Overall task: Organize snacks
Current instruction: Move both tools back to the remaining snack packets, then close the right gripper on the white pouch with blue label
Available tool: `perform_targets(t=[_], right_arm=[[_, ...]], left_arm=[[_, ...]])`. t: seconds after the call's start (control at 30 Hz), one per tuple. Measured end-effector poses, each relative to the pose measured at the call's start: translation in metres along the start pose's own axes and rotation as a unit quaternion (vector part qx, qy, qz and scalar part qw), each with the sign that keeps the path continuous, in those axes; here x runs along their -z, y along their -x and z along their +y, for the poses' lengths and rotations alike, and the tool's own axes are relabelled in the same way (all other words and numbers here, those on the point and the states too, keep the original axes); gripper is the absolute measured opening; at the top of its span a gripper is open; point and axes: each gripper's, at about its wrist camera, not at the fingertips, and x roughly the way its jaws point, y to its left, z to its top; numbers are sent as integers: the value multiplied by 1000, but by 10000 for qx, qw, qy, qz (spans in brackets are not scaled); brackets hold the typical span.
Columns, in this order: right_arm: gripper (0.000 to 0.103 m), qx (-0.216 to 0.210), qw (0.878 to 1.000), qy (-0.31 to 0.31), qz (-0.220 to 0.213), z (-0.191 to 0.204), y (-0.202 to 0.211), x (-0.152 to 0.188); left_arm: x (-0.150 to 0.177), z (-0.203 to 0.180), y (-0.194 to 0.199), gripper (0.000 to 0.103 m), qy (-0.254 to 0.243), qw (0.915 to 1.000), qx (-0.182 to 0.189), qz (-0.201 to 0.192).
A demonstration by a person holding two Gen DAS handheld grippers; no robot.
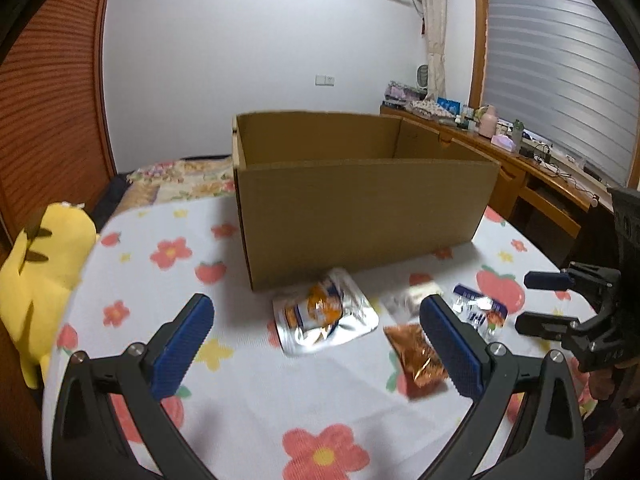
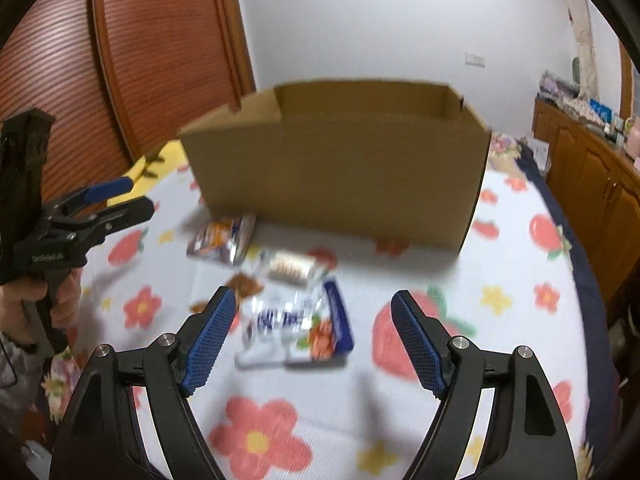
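Observation:
An open cardboard box (image 1: 360, 208) stands on the flowered tablecloth, also in the right wrist view (image 2: 340, 176). Several snack packets lie in front of it: a silver and orange pouch (image 1: 324, 316) (image 2: 222, 240), a brown packet (image 1: 416, 356) (image 2: 244, 284), a clear-wrapped cream biscuit (image 1: 416, 296) (image 2: 292, 268) and a blue and white packet (image 1: 482, 312) (image 2: 304, 328). My left gripper (image 1: 316, 344) is open and empty above the pouch; it also shows at the left of the right wrist view (image 2: 132, 196). My right gripper (image 2: 312, 340) is open and empty over the blue and white packet; it also shows at the right of the left wrist view (image 1: 524, 300).
A yellow plush toy (image 1: 44, 280) lies off the table's left edge. A wooden cabinet (image 1: 540, 184) with bottles and clutter runs along the right wall. A wooden wardrobe (image 2: 152, 56) stands at the left behind the table.

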Motion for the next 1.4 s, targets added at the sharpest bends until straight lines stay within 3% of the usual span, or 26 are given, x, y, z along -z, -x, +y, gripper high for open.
perform_targets(t=[0.3, 0.53, 0.9, 1.4], right_arm=[[79, -372, 9983, -196, 409, 6, -12, 27], [79, -579, 9959, -391, 580, 8, -24, 26], [77, -332, 9951, -610, 709, 1, -43, 5], [43, 5, 9959, -499, 756, -7, -51, -5]], left_arm=[[13, 6, -3, 103, 80, 9999, -82, 100], [17, 9, -8, 103, 100, 9998, -86, 165], [18, 7, -6, 103, 23, 9998, -121, 139], [17, 4, -11, 103, -12, 9996, -144, 253]])
